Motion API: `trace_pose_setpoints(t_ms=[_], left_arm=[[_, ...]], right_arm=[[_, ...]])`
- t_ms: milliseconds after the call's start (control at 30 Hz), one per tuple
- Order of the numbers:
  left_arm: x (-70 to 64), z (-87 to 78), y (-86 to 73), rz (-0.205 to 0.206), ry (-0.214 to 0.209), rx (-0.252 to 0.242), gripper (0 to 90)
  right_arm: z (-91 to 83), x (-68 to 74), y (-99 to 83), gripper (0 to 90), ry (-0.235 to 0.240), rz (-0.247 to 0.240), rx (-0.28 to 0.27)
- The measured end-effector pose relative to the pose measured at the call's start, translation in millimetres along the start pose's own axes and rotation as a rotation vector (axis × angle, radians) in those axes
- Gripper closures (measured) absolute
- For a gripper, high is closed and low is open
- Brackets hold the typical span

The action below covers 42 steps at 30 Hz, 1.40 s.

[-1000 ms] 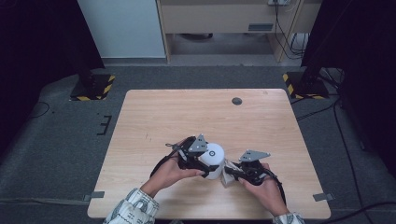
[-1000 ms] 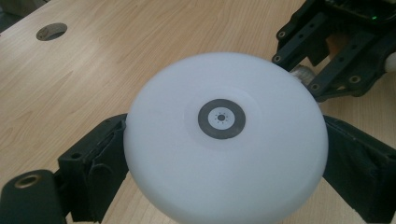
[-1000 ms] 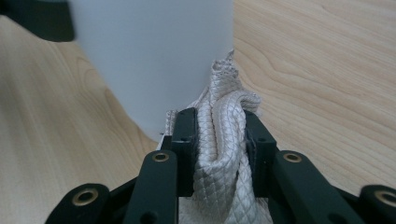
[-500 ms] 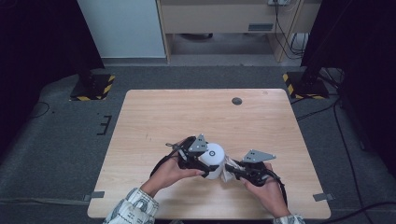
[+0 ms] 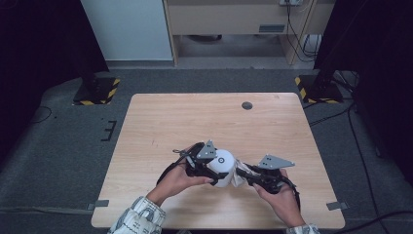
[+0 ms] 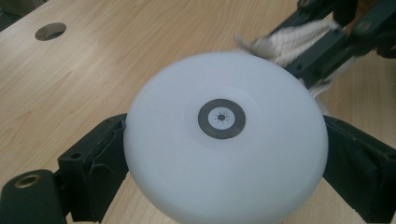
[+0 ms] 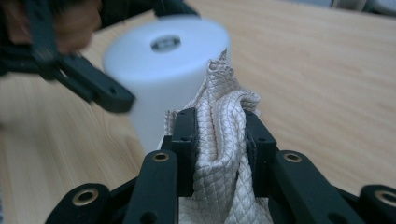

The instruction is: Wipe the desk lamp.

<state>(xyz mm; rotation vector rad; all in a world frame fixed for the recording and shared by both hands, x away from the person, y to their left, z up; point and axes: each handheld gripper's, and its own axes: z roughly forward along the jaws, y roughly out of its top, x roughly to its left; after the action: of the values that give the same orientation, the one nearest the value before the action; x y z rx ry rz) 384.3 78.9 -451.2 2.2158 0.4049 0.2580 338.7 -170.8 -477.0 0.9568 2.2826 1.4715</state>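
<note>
Near the counter's [image 5: 160, 122] front edge, left gripper [image 5: 210, 168] still clamped on the white cylinder [image 5: 224, 165], jaws at both its sides. Just right, touching it, quilted cloth [image 5: 242, 173] pinched in the right gripper [image 5: 248, 174], shifted slightly rightward since earlier.

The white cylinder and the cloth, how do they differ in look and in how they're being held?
The white cylinder is smooth and rigid with a round flat end marked by a grey ring; the cloth is cream, quilted and bunched into folds. The left gripper clamps the cylinder across its sides, while the right gripper pinches the cloth between its jaws. Both are pale, and the cloth lies against the cylinder.
</note>
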Motion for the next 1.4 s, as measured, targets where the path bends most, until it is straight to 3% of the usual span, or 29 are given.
trace_pose_setpoints(t_ms=[67, 133, 333, 367, 467, 600, 700, 900, 1067, 1233, 1400], left_arm=[[-0.2, 0.4, 0.2, -0.002, -0.001, -0.002, 8.0], [-0.2, 0.4, 0.2, -0.002, -0.001, -0.002, 8.0], [-0.2, 0.4, 0.4, 0.000, -0.001, 0.000, 8.0], [-0.2, 0.3, 0.4, -0.001, 0.000, 0.001, 8.0], [-0.1, 0.2, 0.5, 0.002, 0.000, 0.003, 8.0], [-0.1, 0.5, 0.3, 0.002, -0.002, 0.000, 8.0], [-0.5, 1.2, 0.9, 0.001, -0.005, -0.001, 8.0], [-0.9, 1.3, 2.0, 0.009, -0.008, 0.007, 8.0], [-3.3, 2.3, 1.9, 0.004, -0.011, -0.002, 8.0], [-3.2, 2.1, 2.8, 0.006, -0.012, 0.006, 7.9], [-0.9, 0.0, 3.8, -0.016, -0.030, -0.019, 7.9]], right_arm=[[-2.3, 0.6, 1.4, 71.0, 0.002, -0.004, -0.023], [0.8, 0.6, -1.2, 71.0, 0.007, -0.005, -0.008], [18.5, 2.0, -16.3, 70.8, -0.029, -0.040, 0.155], [19.5, 2.3, -16.9, 70.8, -0.030, -0.041, 0.161], [16.4, 2.2, -14.4, 70.8, -0.026, -0.040, 0.137], [0.4, 1.3, -3.8, 70.8, -0.002, -0.032, 0.013], [-5.0, 0.1, 0.8, 70.8, -0.001, -0.025, -0.036], [6.8, -7.8, -3.1, 70.8, -0.025, -0.032, 0.032], [10.7, -18.7, 0.0, 70.9, -0.022, 0.009, 0.017], [22.1, -16.7, -11.8, 70.9, -0.021, -0.014, 0.118], [11.4, -16.1, -11.6, 70.7, -0.035, -0.022, 0.109]])
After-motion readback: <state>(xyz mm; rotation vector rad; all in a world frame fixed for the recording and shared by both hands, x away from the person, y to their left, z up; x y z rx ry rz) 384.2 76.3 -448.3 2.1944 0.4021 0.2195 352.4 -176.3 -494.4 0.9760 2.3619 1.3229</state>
